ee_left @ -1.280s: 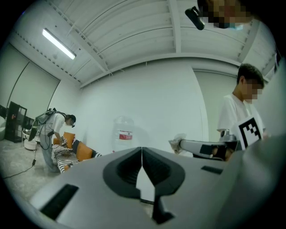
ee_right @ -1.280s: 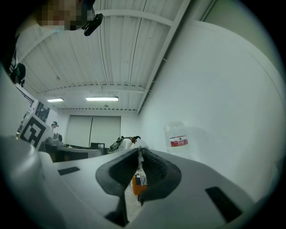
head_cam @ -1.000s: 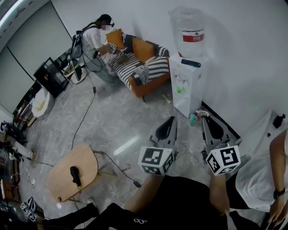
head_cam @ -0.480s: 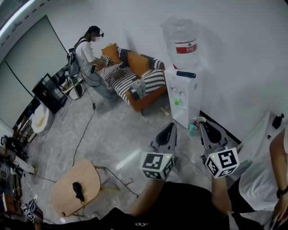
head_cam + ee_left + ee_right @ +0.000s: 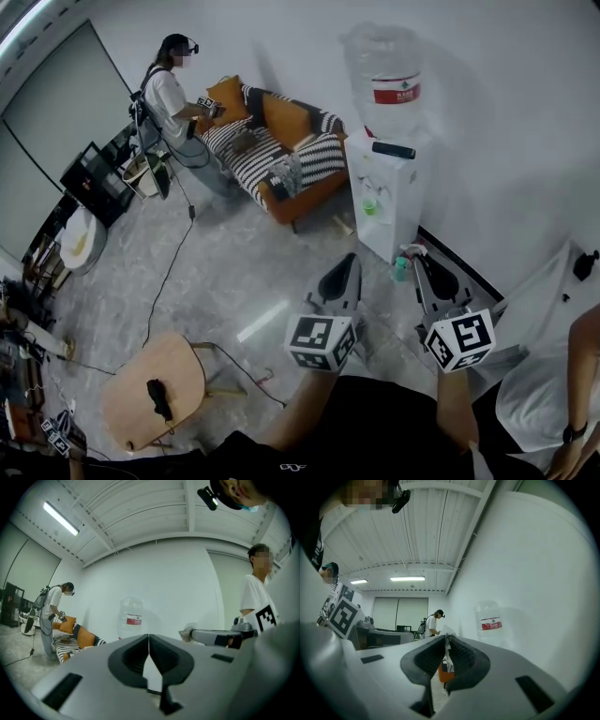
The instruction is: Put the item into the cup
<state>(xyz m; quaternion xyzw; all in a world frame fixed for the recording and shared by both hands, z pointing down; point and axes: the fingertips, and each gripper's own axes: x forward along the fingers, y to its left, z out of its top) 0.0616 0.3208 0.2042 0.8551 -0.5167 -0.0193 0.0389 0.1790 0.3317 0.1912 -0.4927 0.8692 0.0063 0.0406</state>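
My right gripper (image 5: 418, 258) is held level and shut on a small white crumpled packet (image 5: 446, 645) that sticks out past its tips; from the left gripper view the packet (image 5: 188, 632) shows at that gripper's nose. My left gripper (image 5: 348, 264) runs beside it on the left, and its jaws (image 5: 148, 638) meet along a line with nothing between them. Both point at a white water dispenser (image 5: 389, 202). A small green cup (image 5: 372, 207) sits in the dispenser's niche. A teal cup-like thing (image 5: 400, 271) stands on the floor at its foot, just past my right gripper's tips.
A big water bottle (image 5: 386, 80) tops the dispenser, with a black remote (image 5: 394, 149) beside it. An orange sofa (image 5: 281, 150) with striped cushions and a person (image 5: 169, 94) are at the back left. A round wooden table (image 5: 155, 384) and floor cables lie left. Another person (image 5: 553, 375) stands at right.
Both grippers have moved forward together toward the water dispenser, which now shows closer. The right gripper keeps its hold on the packet. The person at the sofa has shifted left in view.
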